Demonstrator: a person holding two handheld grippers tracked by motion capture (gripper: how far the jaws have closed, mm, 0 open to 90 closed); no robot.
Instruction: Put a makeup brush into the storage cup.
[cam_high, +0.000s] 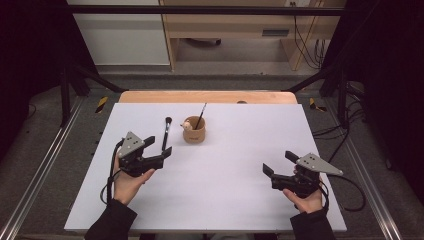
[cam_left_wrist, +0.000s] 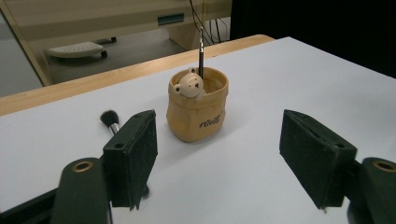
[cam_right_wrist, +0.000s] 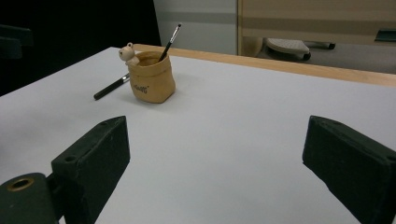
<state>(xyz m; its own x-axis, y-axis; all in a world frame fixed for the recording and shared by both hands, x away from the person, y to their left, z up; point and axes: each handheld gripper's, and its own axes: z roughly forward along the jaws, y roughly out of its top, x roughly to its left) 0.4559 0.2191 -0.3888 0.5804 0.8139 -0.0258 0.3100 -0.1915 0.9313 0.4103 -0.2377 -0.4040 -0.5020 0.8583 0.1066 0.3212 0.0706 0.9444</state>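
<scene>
1. Brush (cam_high: 165, 134) with a black handle is lying flat on the white surface (cam_high: 225, 190), just left of the tan pot (cam_high: 194, 131) in the high view.
2. A thinner brush (cam_high: 201, 115) is standing tilted inside the pot.
3. The left claw (cam_high: 159, 148) is hanging released beside the lying brush's handle end, gripping nothing.
4. The right claw (cam_high: 278, 163) is sitting released, well apart from the pot, gripping nothing.
</scene>
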